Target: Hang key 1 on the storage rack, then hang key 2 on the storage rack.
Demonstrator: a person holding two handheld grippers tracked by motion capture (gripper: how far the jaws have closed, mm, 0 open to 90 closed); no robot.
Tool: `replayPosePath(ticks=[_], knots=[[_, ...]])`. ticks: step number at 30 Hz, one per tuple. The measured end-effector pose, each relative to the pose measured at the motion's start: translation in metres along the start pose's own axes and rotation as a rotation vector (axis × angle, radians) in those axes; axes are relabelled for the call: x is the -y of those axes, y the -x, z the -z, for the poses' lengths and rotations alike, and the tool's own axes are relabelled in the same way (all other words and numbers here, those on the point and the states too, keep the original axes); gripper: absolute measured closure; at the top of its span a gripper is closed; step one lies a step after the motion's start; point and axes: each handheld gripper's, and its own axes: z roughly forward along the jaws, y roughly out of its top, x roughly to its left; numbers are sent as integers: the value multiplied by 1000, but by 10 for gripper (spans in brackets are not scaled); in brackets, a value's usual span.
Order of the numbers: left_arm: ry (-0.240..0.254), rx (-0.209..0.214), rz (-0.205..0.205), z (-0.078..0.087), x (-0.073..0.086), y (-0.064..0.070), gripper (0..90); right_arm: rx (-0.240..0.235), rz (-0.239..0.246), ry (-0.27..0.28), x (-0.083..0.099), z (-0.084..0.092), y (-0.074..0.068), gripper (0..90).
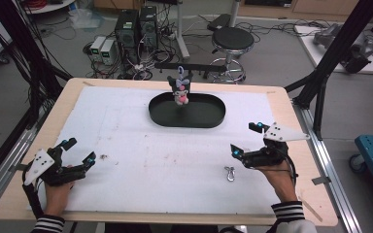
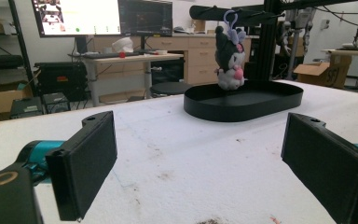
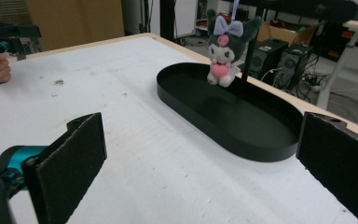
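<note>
A small black-and-white plush toy (image 1: pixel 180 89) (image 2: pixel 229 57) (image 3: pixel 224 49) with a pink heart hangs by a purple loop from a black bar, just above a black oval tray (image 1: pixel 209 119) (image 2: pixel 270 100) (image 3: pixel 256 133) at the table's far middle. My left gripper (image 1: pixel 79 151) (image 2: pixel 200 163) rests open at the front left, holding nothing. Open as well, my right gripper (image 1: pixel 246 138) (image 3: pixel 200 163) sits at the front right, aimed toward the tray. A small metal clip (image 1: pixel 230 173) lies on the white mat just left of the right hand.
A white foam mat (image 1: pixel 141 145) covers the wooden table. Dirt specks (image 1: pixel 103 156) mark the mat near the left gripper. Beyond the table stand a black stool (image 1: pixel 232 40), computer towers (image 1: pixel 136 26) and cables. Black frame posts rise at both sides.
</note>
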Motion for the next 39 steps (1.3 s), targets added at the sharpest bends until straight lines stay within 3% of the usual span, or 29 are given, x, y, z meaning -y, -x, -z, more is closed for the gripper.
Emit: replayPosePath(ticks=[18,25,34,39], knots=[[-3,-2,3,0,0,0,107,6,-25,1,5,5,2,7],[-3,-2,3,0,0,0,107,2,-5,-8,3,8,3,8],[-3,-1,2,-1,0,0,108,-40,42,-94,-2,6,2,8],[-5,-3,3,0,0,0,107,-73,94,-154,-7,2,0,8]])
